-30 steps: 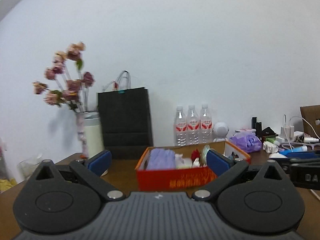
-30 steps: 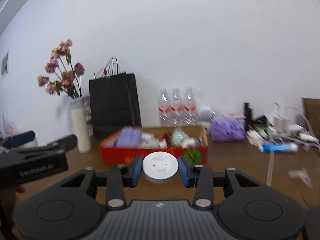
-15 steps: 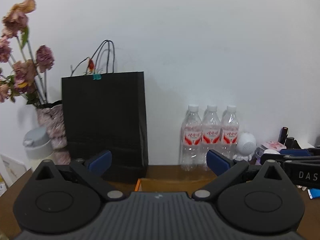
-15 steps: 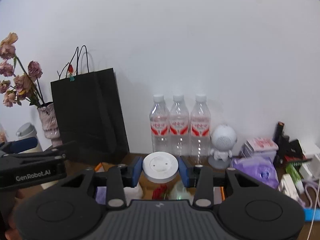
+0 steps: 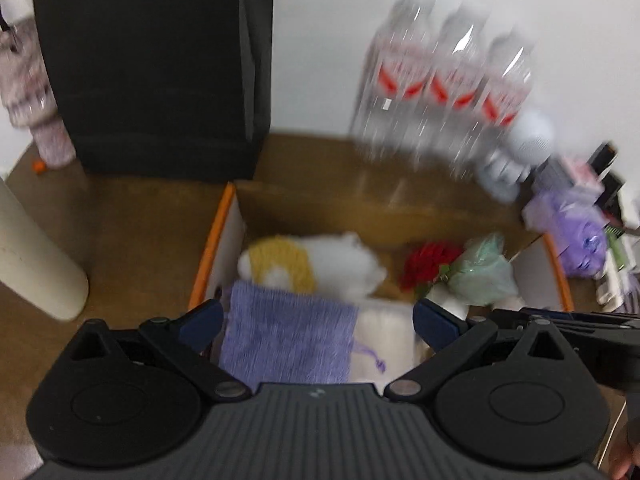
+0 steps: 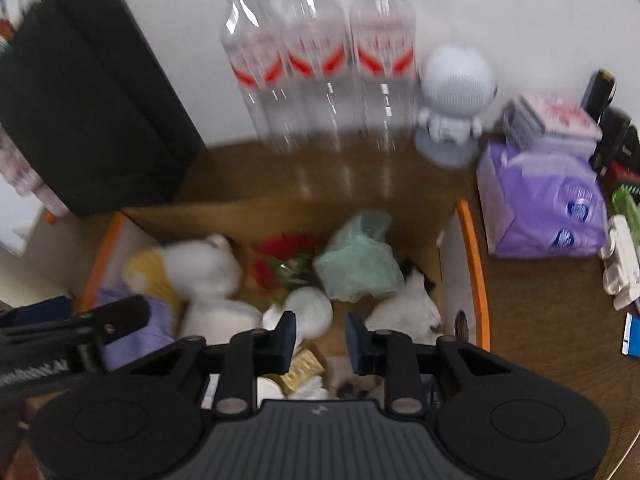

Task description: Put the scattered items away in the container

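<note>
The orange cardboard box (image 5: 212,240) (image 6: 472,260) lies below both grippers. It holds a purple knitted pouch (image 5: 288,340), a white and yellow plush (image 5: 332,264) (image 6: 204,268), a red flower (image 5: 428,264) and a green bag (image 5: 480,272) (image 6: 360,264). My left gripper (image 5: 318,320) hangs wide open over the pouch, holding nothing. My right gripper (image 6: 320,336) points down into the box; its jaws are closing with nothing between them. The white round disc (image 6: 310,312) lies tilted in the box just past its fingertips.
A black paper bag (image 5: 152,60) (image 6: 80,112) stands behind the box on the left, with three water bottles (image 6: 320,60) and a white round-headed figure (image 6: 456,96) behind it. A purple tissue pack (image 6: 540,200) sits to the right and a cream cylinder (image 5: 36,256) to the left.
Both grippers have moved up to the box and tipped down over it. The white disc has left the right gripper's jaws and lies in the box; those jaws now stand narrower.
</note>
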{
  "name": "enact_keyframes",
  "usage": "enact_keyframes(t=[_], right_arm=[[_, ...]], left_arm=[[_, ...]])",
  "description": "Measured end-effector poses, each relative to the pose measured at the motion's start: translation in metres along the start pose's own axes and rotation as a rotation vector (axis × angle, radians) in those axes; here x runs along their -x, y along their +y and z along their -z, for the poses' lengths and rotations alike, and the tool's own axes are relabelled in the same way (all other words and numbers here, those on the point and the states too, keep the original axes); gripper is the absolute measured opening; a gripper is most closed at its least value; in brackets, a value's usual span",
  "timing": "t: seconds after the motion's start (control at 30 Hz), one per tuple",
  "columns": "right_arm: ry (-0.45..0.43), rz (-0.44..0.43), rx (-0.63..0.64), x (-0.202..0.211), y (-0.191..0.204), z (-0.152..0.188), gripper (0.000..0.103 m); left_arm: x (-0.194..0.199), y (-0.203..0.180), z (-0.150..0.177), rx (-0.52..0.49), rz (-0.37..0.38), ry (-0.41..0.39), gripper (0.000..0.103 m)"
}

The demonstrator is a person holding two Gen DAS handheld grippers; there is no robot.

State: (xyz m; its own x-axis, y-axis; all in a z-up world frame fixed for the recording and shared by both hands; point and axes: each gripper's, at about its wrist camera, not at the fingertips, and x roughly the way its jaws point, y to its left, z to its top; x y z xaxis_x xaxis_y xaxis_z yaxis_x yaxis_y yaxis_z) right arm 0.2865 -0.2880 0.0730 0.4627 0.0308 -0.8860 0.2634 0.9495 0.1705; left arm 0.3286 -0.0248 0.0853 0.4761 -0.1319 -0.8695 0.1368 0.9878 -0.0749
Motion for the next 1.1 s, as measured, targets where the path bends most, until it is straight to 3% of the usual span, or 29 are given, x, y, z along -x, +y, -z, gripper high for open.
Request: enact_keyframes(t=[0.17,0.27,0.37,0.4,0.57,0.67,0.8,0.9,1.0,1.1], right_arm=[[0.108,0.022,0.018,-0.025,-0.002,0.001,0.031],[0.155,0.039,0.009,-0.028,-0.004,0.003,0.052],[0.185,0.058,0.007,-0.023,-0.006,0.008,0.062],[0.197,0.064,0.008,-0.021,-0.007,0.009,0.069],[0.264,0.089,-0.002,-0.001,-0.007,0.024,0.078],[0.244,0.083,-0.006,0.026,-0.004,0.030,0.079],[0.158,0.075,0.009,0.084,0.003,0.034,0.082],[0.091,0.073,0.010,0.121,0.007,0.039,0.088],[0.037,0.067,-0.006,0.140,0.006,0.050,0.088],[-0.078,0.030,-0.016,0.148,0.003,0.074,0.091]], left_arm=[[-0.028,-0.006,0.004,-0.064,-0.016,0.188,0.103],[-0.030,-0.005,0.007,-0.066,-0.031,0.215,0.103],[-0.022,-0.005,0.011,-0.064,-0.047,0.223,0.103],[-0.017,-0.006,0.013,-0.067,-0.054,0.218,0.103],[0.009,-0.011,0.029,-0.084,-0.075,0.213,0.103],[0.038,-0.015,0.032,-0.092,-0.074,0.168,0.103],[0.095,-0.022,0.032,-0.090,-0.050,0.049,0.103],[0.125,-0.027,0.039,-0.098,-0.053,0.003,0.103],[0.143,-0.029,0.056,-0.099,-0.039,-0.049,0.103],[0.148,-0.027,0.085,-0.101,-0.041,-0.181,0.103]])
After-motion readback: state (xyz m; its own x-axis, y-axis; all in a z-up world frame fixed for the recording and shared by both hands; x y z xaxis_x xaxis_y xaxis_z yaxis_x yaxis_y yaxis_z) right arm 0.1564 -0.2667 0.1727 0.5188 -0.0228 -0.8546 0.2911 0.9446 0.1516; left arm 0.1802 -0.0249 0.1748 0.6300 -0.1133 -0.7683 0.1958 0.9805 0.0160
